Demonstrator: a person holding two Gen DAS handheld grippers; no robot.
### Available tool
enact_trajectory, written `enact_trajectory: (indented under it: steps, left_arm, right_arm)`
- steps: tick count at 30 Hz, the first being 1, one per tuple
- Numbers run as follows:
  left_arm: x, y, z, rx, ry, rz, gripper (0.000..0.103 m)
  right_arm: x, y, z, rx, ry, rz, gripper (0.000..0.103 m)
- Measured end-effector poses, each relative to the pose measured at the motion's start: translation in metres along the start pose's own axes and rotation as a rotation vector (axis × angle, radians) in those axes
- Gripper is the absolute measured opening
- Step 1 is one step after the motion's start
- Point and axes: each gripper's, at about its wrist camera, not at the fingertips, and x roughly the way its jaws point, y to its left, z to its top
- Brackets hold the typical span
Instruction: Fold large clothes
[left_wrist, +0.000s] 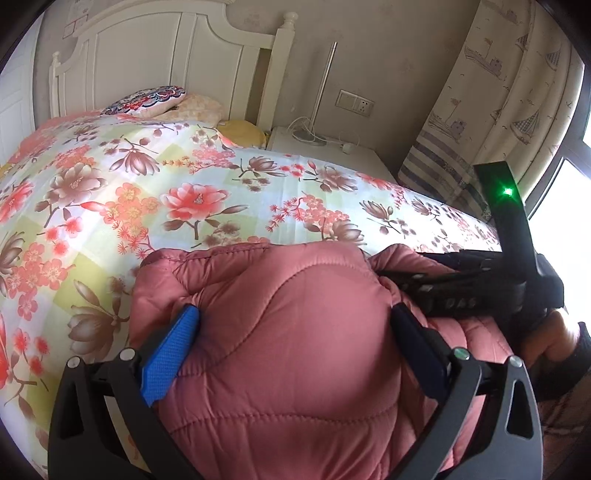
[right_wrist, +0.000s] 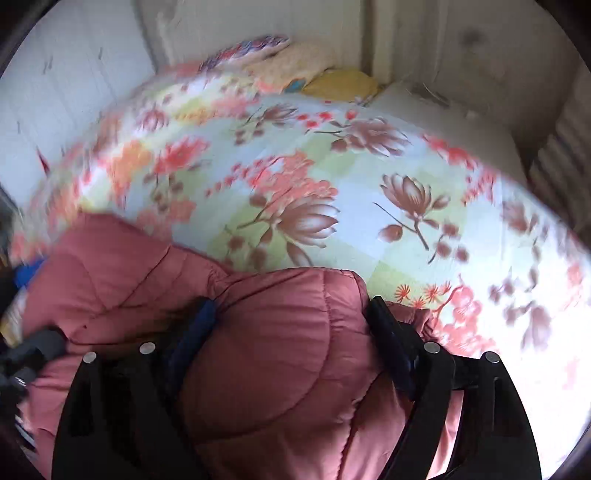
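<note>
A pink quilted puffer jacket (left_wrist: 295, 332) lies bunched at the near edge of the floral bedspread (left_wrist: 166, 184). My left gripper (left_wrist: 295, 314) has its blue-padded fingers (left_wrist: 173, 347) pressed into a thick fold of the jacket from both sides. My right gripper (right_wrist: 291, 317) likewise clamps a puffy fold of the jacket (right_wrist: 266, 362) between its fingers (right_wrist: 391, 339). The right gripper's body also shows in the left wrist view (left_wrist: 480, 288), just right of the jacket. The right wrist view is motion-blurred.
Pillows (left_wrist: 147, 99) and a yellow cushion (left_wrist: 243, 133) lie at the white headboard (left_wrist: 166, 55). A white nightstand (left_wrist: 332, 147) with a lamp pole and cables stands beside the bed. A patterned curtain (left_wrist: 498, 92) and bright window are at the right.
</note>
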Motion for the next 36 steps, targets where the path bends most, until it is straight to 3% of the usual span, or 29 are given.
enact_trajectory:
  steps: [5, 8, 12, 13, 15, 16, 18, 19, 22, 24, 26, 28, 30, 32, 34, 36]
  left_arm:
    - [0.002, -0.002, 0.0, 0.015, 0.006, 0.013, 0.101]
    - [0.0, 0.004, -0.001, -0.014, -0.002, -0.015, 0.101]
    - [-0.001, 0.005, -0.001, -0.023, -0.004, -0.021, 0.101]
    - [-0.001, 0.005, -0.001, -0.023, -0.005, -0.021, 0.101]
    - [-0.001, 0.005, -0.001, -0.026, -0.009, -0.021, 0.101]
    - [-0.002, 0.005, -0.001, -0.028, -0.013, -0.025, 0.101]
    - [-0.003, 0.007, -0.002, -0.036, -0.014, -0.026, 0.101]
    - [-0.003, 0.006, -0.002, -0.036, -0.016, -0.023, 0.101]
    - [-0.004, 0.005, -0.002, -0.031, -0.022, -0.008, 0.101]
    - [-0.005, 0.006, -0.002, -0.039, -0.026, -0.009, 0.101]
    - [-0.005, 0.009, -0.002, -0.049, -0.027, -0.021, 0.101]
    - [-0.005, 0.01, -0.003, -0.055, -0.03, -0.027, 0.101]
    - [-0.006, 0.01, -0.003, -0.056, -0.031, -0.03, 0.101]
    - [-0.007, 0.01, -0.003, -0.059, -0.035, -0.04, 0.101]
    - [-0.008, 0.012, -0.004, -0.066, -0.042, -0.047, 0.101]
    - [-0.009, 0.012, -0.004, -0.069, -0.042, -0.05, 0.101]
  right_arm:
    - [-0.042, 0.024, -0.002, -0.097, -0.091, -0.227, 0.077]
    - [-0.11, 0.031, -0.027, -0.069, -0.274, -0.144, 0.077]
    - [-0.157, 0.045, -0.08, -0.094, -0.387, -0.128, 0.08]
    - [-0.154, 0.05, -0.094, -0.115, -0.381, -0.131, 0.08]
    - [-0.113, 0.062, -0.119, -0.192, -0.256, -0.171, 0.08]
    - [-0.097, 0.063, -0.126, -0.191, -0.255, -0.173, 0.08]
    - [-0.089, 0.042, -0.134, -0.057, -0.29, -0.063, 0.08]
    - [-0.091, 0.039, -0.131, -0.056, -0.282, -0.059, 0.08]
    - [-0.111, 0.055, -0.122, -0.152, -0.268, -0.18, 0.079]
    - [-0.142, 0.069, -0.122, -0.178, -0.332, -0.237, 0.079]
    - [-0.177, 0.081, -0.131, -0.169, -0.431, -0.143, 0.08]
    - [-0.188, 0.094, -0.142, -0.184, -0.471, -0.096, 0.081]
    - [-0.168, 0.11, -0.157, -0.247, -0.416, -0.136, 0.084]
    - [-0.112, 0.12, -0.173, -0.31, -0.275, -0.239, 0.084]
    - [-0.101, 0.123, -0.185, -0.315, -0.346, -0.275, 0.09]
    - [-0.107, 0.124, -0.179, -0.305, -0.31, -0.281, 0.09]
